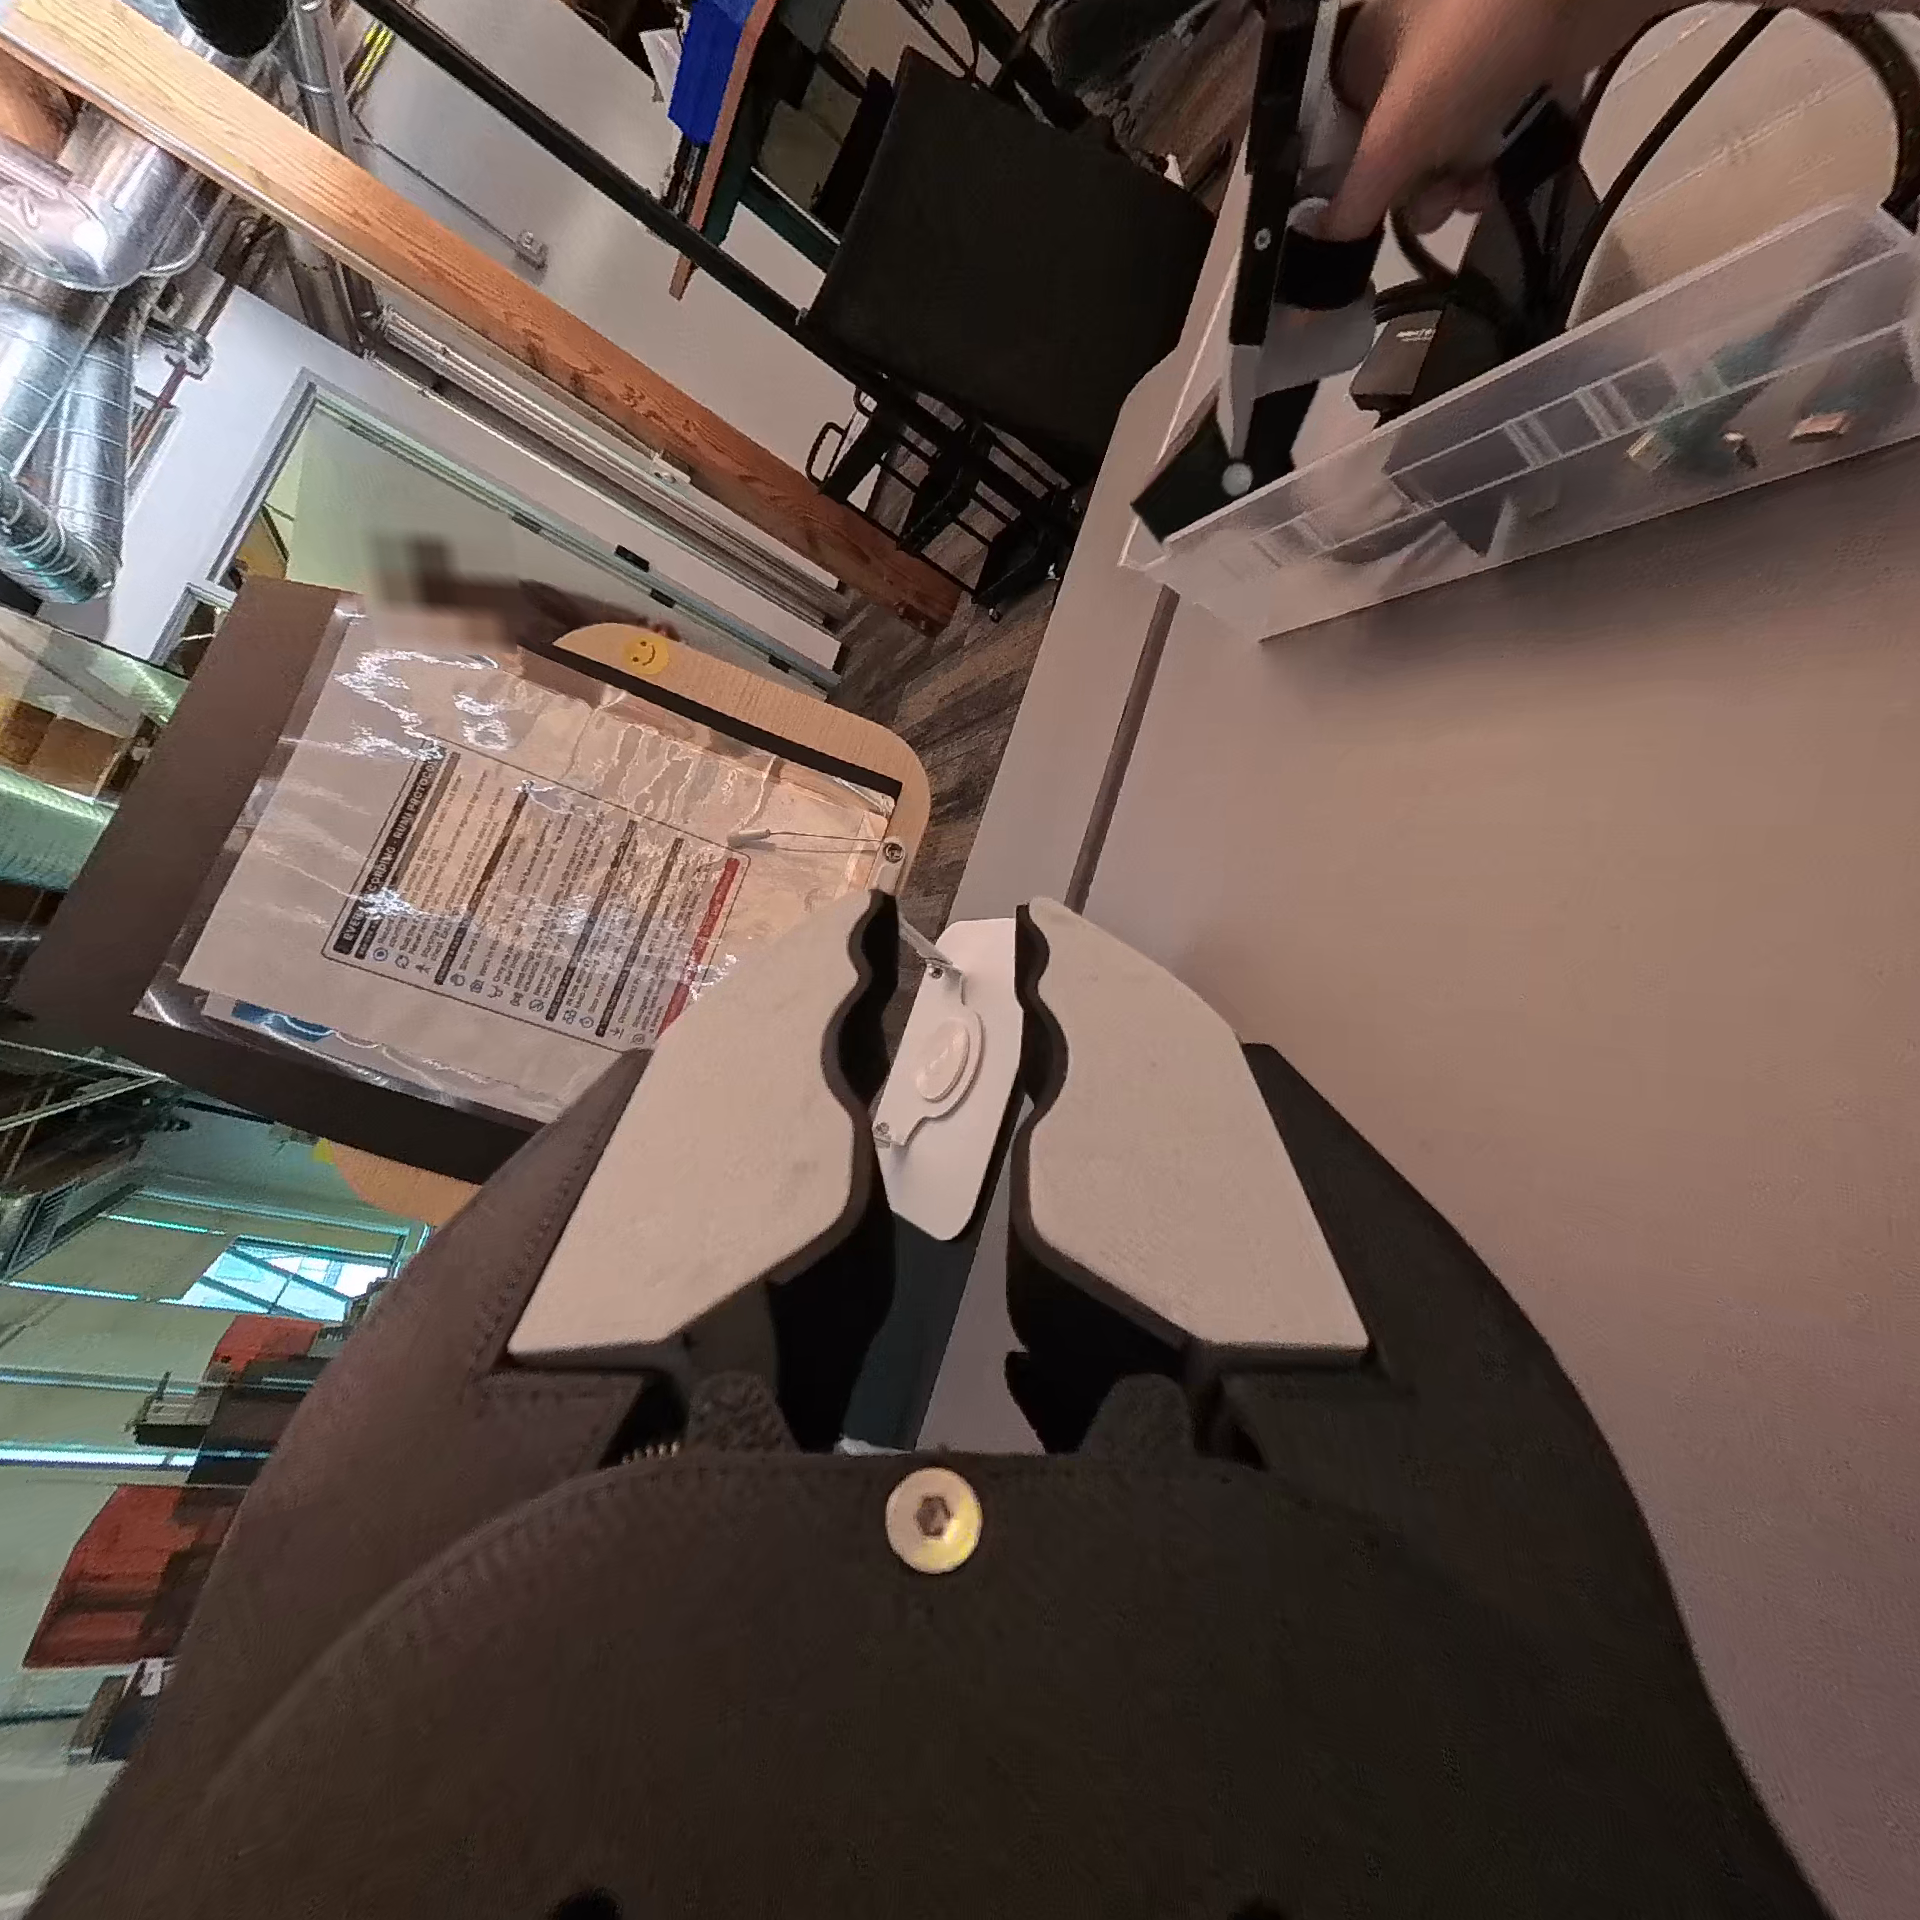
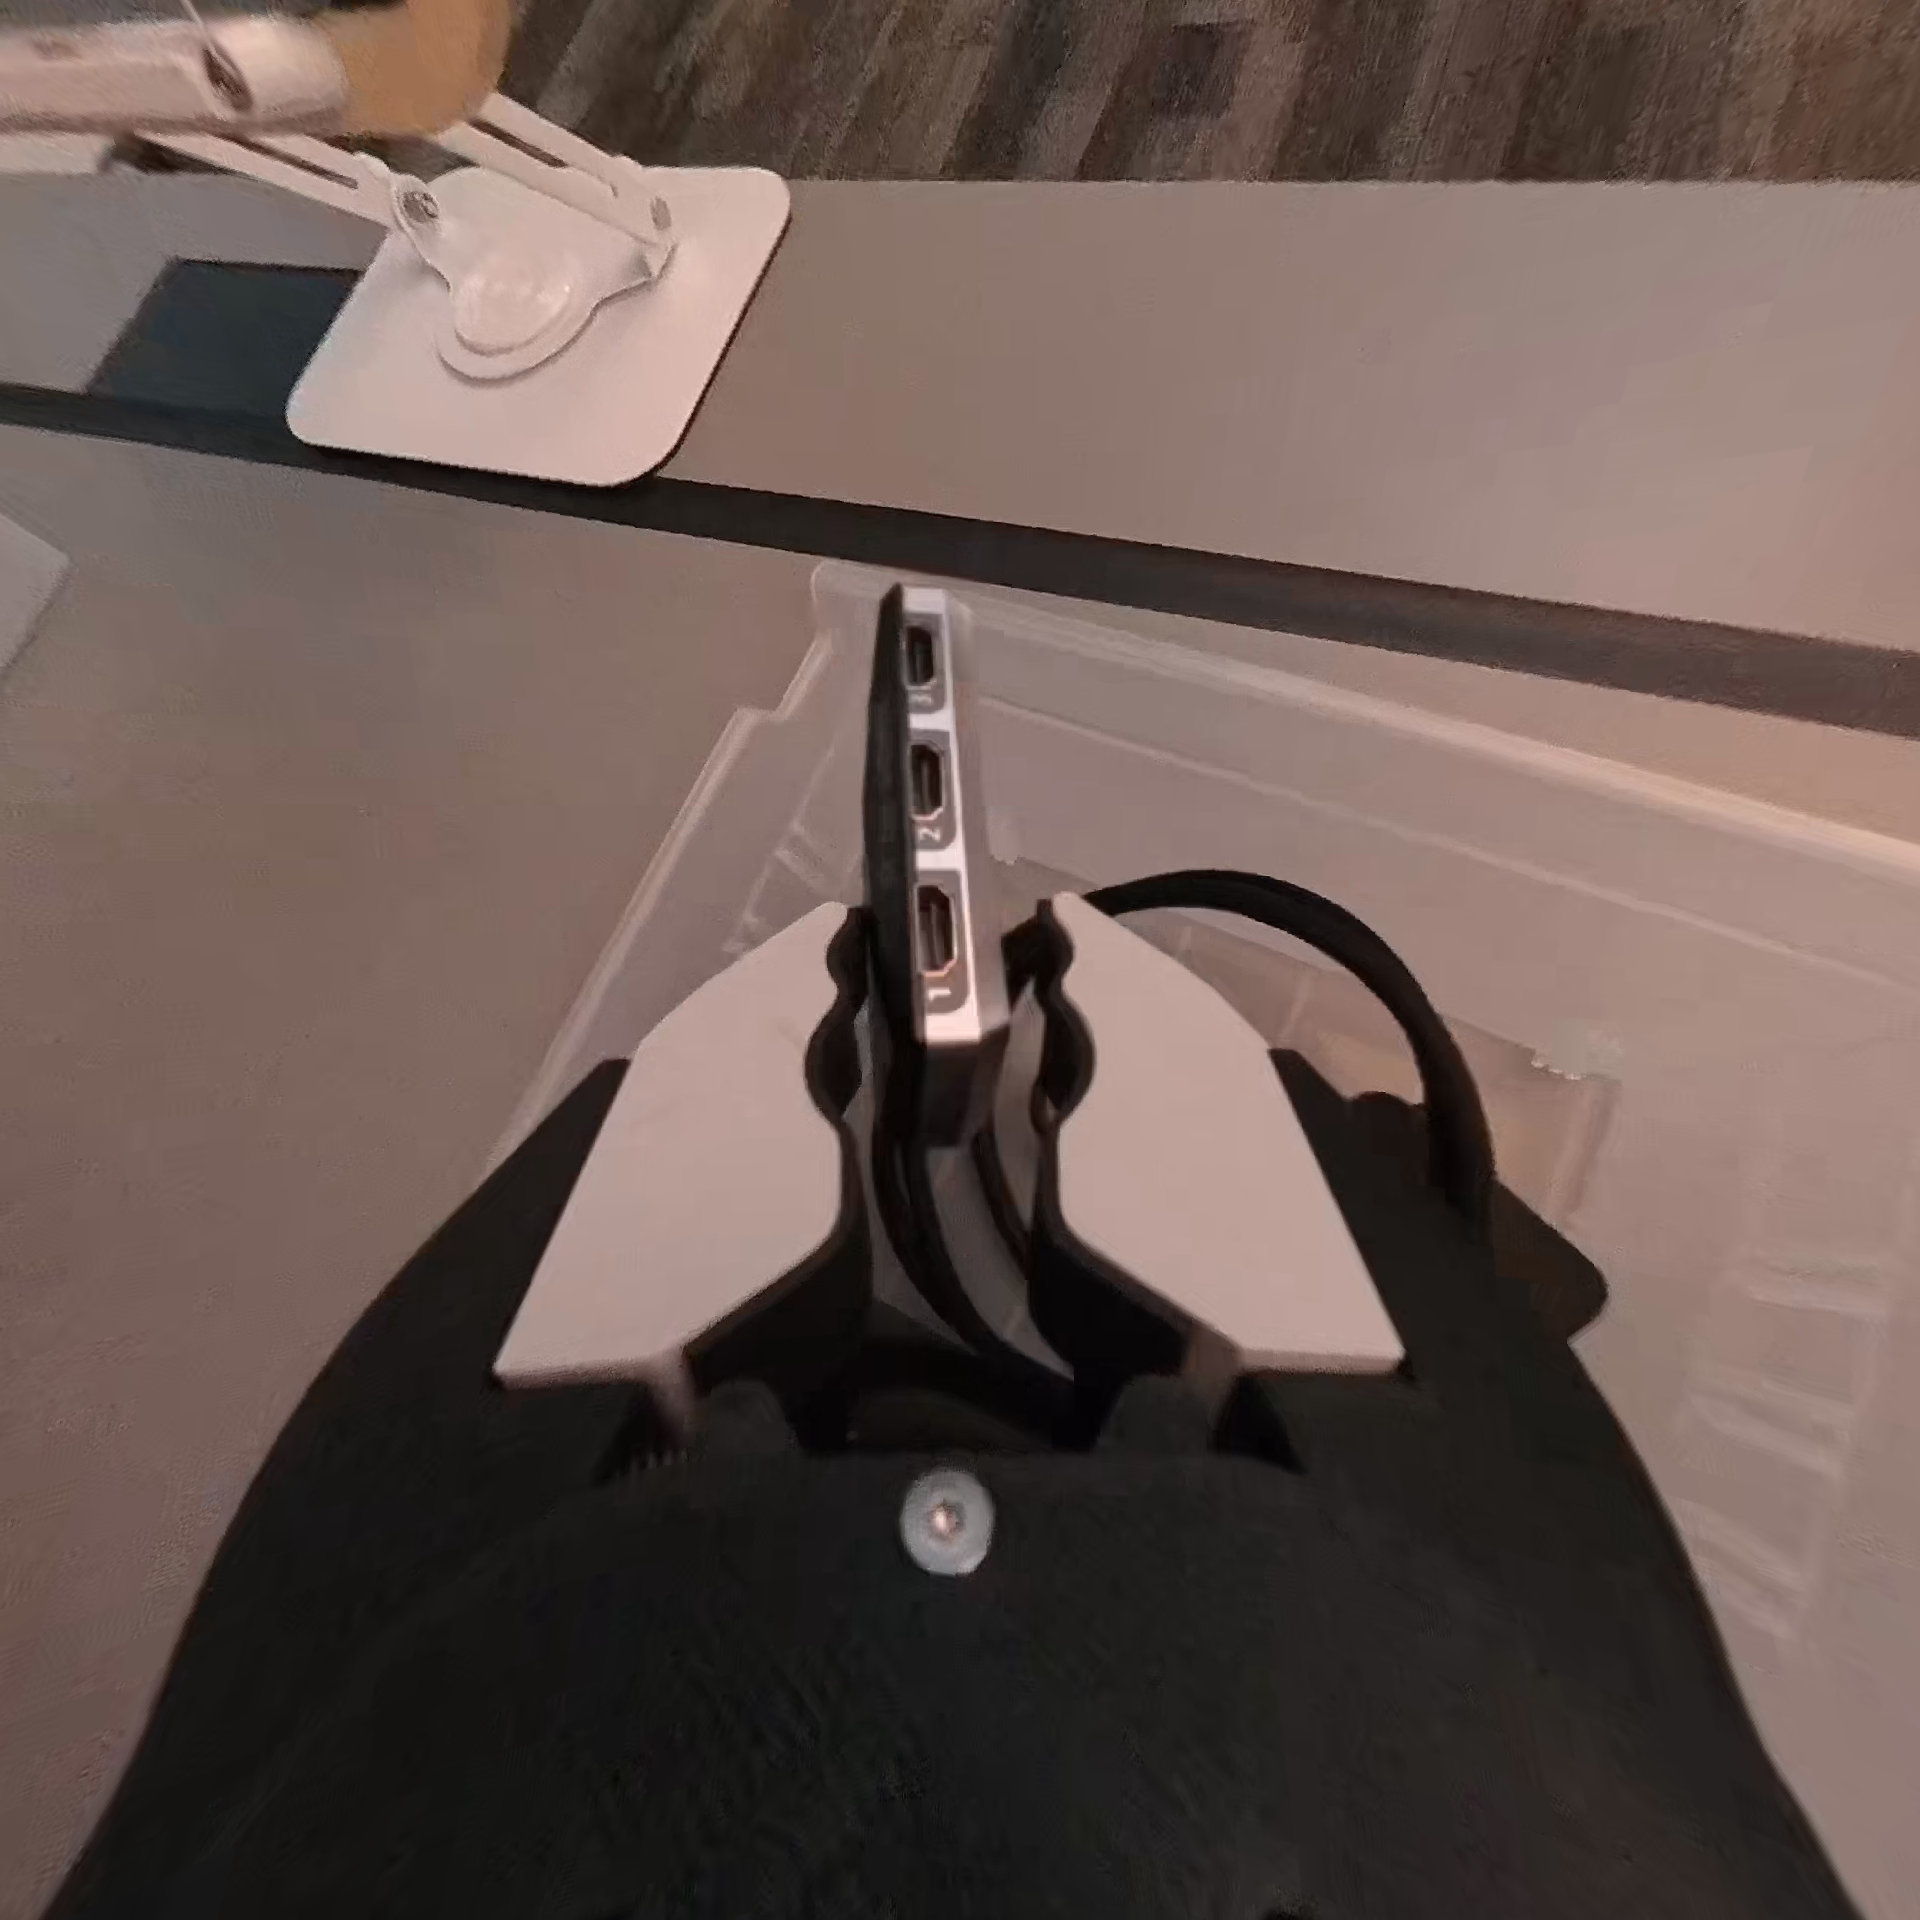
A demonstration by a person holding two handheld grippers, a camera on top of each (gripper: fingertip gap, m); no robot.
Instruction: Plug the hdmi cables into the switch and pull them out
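Note:
My right gripper (image 2: 951, 925) is shut on the HDMI switch (image 2: 940, 831), a thin silver and black bar with three empty ports facing right, held on edge above a clear plastic box (image 2: 1351, 831). A black cable (image 2: 1382, 966) loops from beside the right finger to the gripper's right side, and more black cable runs between the fingers. My left gripper (image 1: 956, 925) is open with a narrow gap and holds nothing, near the table edge. The right gripper (image 1: 1216, 488), held by a hand, shows far off in the left wrist view over the clear box (image 1: 1558, 416).
A white stand base (image 2: 540, 332) with a hinged arm sits on the grey table (image 2: 312, 831) at the far left, and it also shows behind my left fingers (image 1: 951, 1091). A dark seam (image 2: 1351, 603) crosses the table. A black chair (image 1: 987, 270) stands beyond the table.

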